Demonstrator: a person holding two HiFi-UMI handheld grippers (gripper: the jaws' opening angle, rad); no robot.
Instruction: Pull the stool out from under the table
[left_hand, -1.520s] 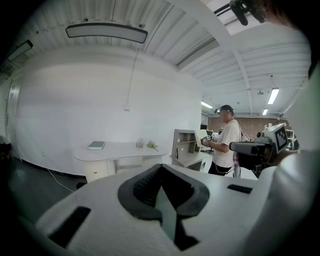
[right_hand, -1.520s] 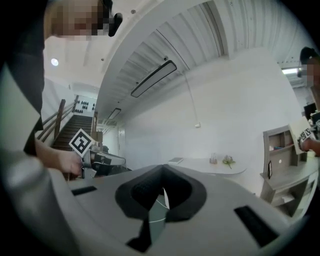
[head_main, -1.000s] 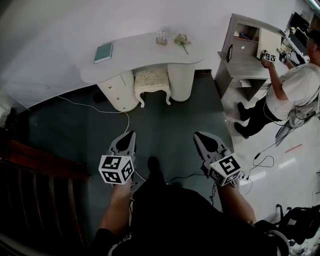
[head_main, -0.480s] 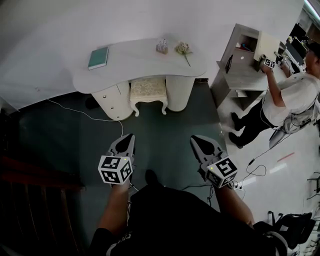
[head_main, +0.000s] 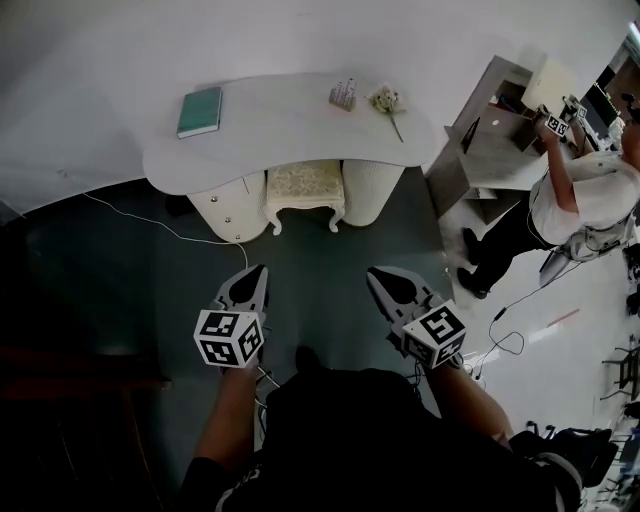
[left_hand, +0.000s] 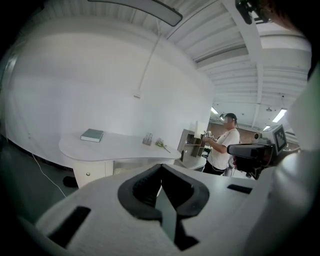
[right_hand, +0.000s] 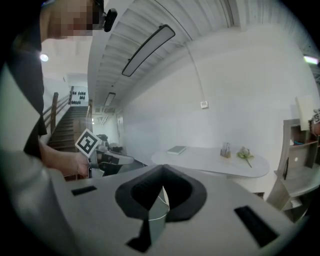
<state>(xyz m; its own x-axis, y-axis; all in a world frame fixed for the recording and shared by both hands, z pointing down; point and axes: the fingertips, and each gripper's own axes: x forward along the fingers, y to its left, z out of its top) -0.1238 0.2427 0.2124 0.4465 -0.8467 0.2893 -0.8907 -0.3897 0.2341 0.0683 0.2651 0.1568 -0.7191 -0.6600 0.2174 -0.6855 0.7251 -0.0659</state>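
A cream stool (head_main: 304, 185) with carved white legs is tucked under the white curved table (head_main: 290, 130), between its two pedestals. Both grippers hang over the dark floor well short of the stool. My left gripper (head_main: 257, 271) is shut and empty, its tip pointing at the table. Equally shut and empty, my right gripper (head_main: 373, 275) is level with it to the right. In the left gripper view the jaws (left_hand: 161, 167) meet in front of the table (left_hand: 115, 148). The right gripper view shows the closed jaws (right_hand: 162, 170) and the table (right_hand: 210, 160) beyond; the stool is hidden.
On the tabletop lie a teal book (head_main: 200, 110), a small holder (head_main: 343, 96) and a flower (head_main: 388, 102). A white cable (head_main: 180, 232) runs across the floor. At the right a person (head_main: 570, 200) works at a grey shelf desk (head_main: 495, 150). A dark wooden stair rail sits left.
The table and stool have shifted slightly in the head view and look a little nearer. Both grippers keep their shut pose and have edged closer together.
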